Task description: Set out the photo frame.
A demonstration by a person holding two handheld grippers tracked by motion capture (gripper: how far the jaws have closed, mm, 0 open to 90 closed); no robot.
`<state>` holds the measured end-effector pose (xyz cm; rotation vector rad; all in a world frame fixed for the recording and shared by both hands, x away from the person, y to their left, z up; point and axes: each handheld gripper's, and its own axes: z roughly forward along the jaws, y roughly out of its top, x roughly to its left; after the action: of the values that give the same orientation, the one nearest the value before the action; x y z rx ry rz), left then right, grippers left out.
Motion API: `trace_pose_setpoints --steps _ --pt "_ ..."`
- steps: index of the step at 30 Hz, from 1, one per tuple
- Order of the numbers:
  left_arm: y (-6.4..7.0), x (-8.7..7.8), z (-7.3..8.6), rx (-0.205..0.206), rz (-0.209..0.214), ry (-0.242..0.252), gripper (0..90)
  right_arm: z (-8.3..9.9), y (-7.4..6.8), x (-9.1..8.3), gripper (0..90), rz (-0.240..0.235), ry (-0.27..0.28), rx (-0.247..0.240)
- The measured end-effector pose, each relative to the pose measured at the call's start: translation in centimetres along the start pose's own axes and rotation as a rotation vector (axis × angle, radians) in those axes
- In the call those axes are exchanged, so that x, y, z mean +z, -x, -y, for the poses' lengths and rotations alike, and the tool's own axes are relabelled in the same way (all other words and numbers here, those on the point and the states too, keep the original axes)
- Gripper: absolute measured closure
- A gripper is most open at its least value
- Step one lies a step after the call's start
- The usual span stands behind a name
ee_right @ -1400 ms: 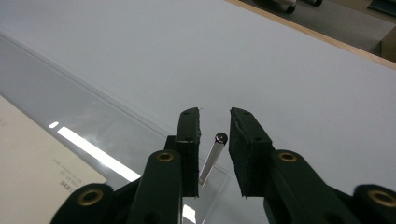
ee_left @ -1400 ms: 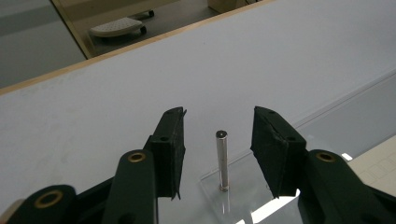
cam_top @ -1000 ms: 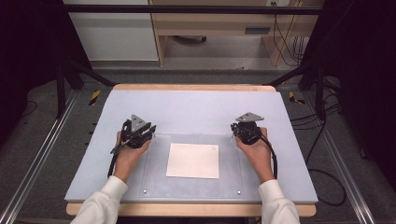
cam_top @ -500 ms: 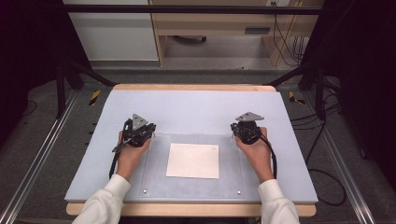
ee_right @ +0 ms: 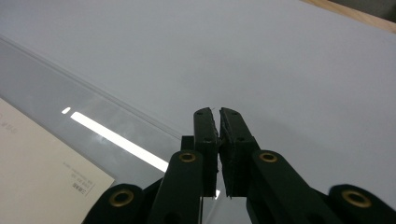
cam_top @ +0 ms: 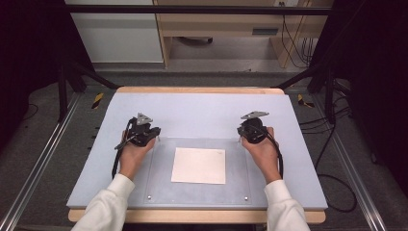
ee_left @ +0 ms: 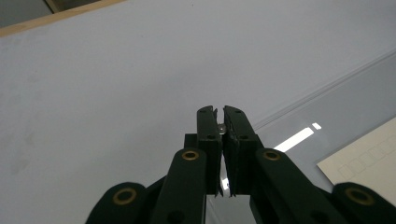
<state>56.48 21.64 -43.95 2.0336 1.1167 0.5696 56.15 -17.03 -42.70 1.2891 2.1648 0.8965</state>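
Pale grey-blue matting (cam_top: 202, 108) covers the work table, and a clear plate (cam_top: 161, 173) lies flat on its near half. That plate is the landmark for everything else.

At the middle of the clear plate lies the paper sheet (cam_top: 198, 165). It is cream, flat and square to the plate's edges, and nothing is touching it. Two small screws (cam_top: 149, 197) mark the plate's near corners.

The left gripper (ee_left: 220, 122) sits at the plate's far left corner and the right gripper (ee_right: 219, 122) at its far right corner. A hand holds each one low over the matting. In both gripper views the plate's far edge runs just beside the jaws, and a corner of the sheet shows beyond it.

Both pairs of jaws are pressed together with only a thin slit between them. The right pair holds nothing that I can make out. A tiny bright metal glint shows between the left tips. I cannot tell whether it is something pinched there, a part of the jaw, or a pin at the plate's corner seen through the slit.

Compared with the moments before, almost nothing has changed. Both hands are parked at the same two corners and the sheet has not moved. I judge this to be a resting stance with the work on the sheet not yet begun. The jaws would have to open before either gripper could take a paper edge.

Beyond the matting, the table's wooden edge (cam_top: 192, 90) borders the far side of the plate.
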Motion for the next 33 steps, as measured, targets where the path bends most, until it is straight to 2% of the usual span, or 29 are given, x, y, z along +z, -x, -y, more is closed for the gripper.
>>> trace_pose_setpoints --steps 10,14,17,23,30,33 --pt "-0.5 0.6 -1.3 -0.003 0.013 -0.07 85.0 -1.1 0.7 0.4 86.2 -0.031 -0.069 0.041" --pt "-0.8 0.8 -1.6 -0.016 0.016 -0.082 85.0 -1.6 0.8 0.6 86.2 -0.032 -0.093 0.048" --pt "-0.8 1.0 -1.9 -0.021 0.003 -0.101 85.0 -1.8 0.8 0.8 86.2 -0.026 -0.102 0.052" --pt "-0.9 1.3 -2.4 -0.047 -0.004 -0.121 85.0 -2.1 0.9 1.0 86.2 -0.02 -0.108 0.074" --pt "-1.4 1.6 -2.7 -0.071 0.015 -0.137 85.0 -2.2 1.6 1.3 86.1 -0.052 -0.101 0.101" --pt "-1.6 1.8 -3.0 -0.068 0.023 -0.15 84.9 -2.1 1.9 1.5 86.1 -0.069 -0.088 0.112"
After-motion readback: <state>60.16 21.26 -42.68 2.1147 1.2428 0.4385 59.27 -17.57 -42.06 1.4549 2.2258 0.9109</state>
